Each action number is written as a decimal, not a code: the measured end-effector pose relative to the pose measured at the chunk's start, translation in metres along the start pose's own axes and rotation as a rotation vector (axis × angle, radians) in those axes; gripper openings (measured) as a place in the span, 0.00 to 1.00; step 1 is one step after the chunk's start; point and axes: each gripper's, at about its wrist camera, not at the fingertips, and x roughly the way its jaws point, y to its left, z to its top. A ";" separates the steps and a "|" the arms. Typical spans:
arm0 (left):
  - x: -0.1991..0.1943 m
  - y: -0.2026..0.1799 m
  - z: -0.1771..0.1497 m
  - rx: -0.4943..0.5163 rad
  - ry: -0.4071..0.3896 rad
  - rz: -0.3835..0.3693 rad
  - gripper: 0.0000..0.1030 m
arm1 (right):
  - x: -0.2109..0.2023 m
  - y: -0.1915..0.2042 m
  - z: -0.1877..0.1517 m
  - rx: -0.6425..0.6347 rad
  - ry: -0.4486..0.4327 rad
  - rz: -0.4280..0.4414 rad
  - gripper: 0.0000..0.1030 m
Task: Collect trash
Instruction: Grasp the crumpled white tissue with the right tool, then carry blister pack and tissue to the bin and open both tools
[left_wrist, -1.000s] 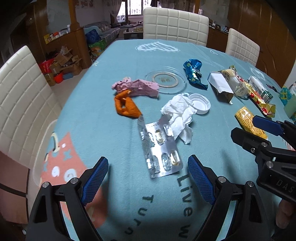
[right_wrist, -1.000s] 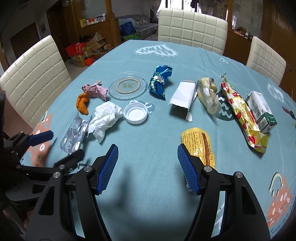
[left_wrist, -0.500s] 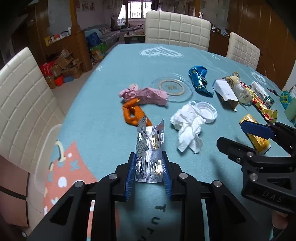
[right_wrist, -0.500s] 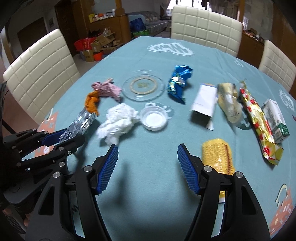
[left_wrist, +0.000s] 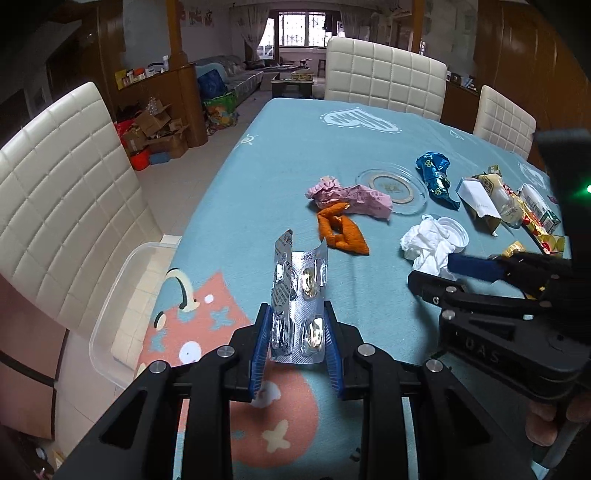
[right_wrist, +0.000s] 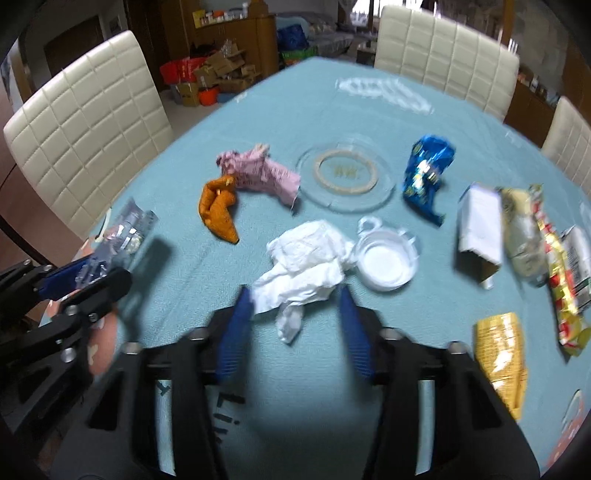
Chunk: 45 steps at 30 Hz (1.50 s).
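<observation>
My left gripper (left_wrist: 297, 325) is shut on a silver blister pack (left_wrist: 299, 280), which stands upright between the blue pads above the teal tablecloth. The right wrist view shows that gripper (right_wrist: 107, 273) and the pack (right_wrist: 125, 229) at the far left. My right gripper (right_wrist: 294, 299) points down over a crumpled white tissue (right_wrist: 306, 258). Its jaws are closing, with the tissue's near end between them and the pads just at its edges. In the left wrist view the right gripper (left_wrist: 432, 268) sits at the tissue (left_wrist: 424, 243).
Beyond the tissue lie an orange wrapper (right_wrist: 218, 210), pink paper (right_wrist: 262, 173), a glass plate (right_wrist: 384, 192), a blue wrapper (right_wrist: 424, 173) and a white lid (right_wrist: 384, 262). A white carton (right_wrist: 478, 225) and yellow packet (right_wrist: 500, 350) lie right. A clear bin (left_wrist: 110, 295) sits on the left chair.
The left gripper shut on the blister pack, raised it off the cloth and carried it left. The right gripper moved over the white tissue and its jaws narrowed around it.
</observation>
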 end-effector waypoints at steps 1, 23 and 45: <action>0.000 0.002 -0.001 -0.001 -0.001 0.001 0.26 | -0.002 0.002 0.000 -0.002 -0.020 -0.008 0.28; -0.034 0.082 -0.021 -0.138 -0.071 0.054 0.26 | -0.041 0.097 0.011 -0.180 -0.113 0.053 0.18; -0.025 0.163 -0.010 -0.232 -0.094 0.161 0.26 | -0.017 0.184 0.055 -0.331 -0.134 0.127 0.18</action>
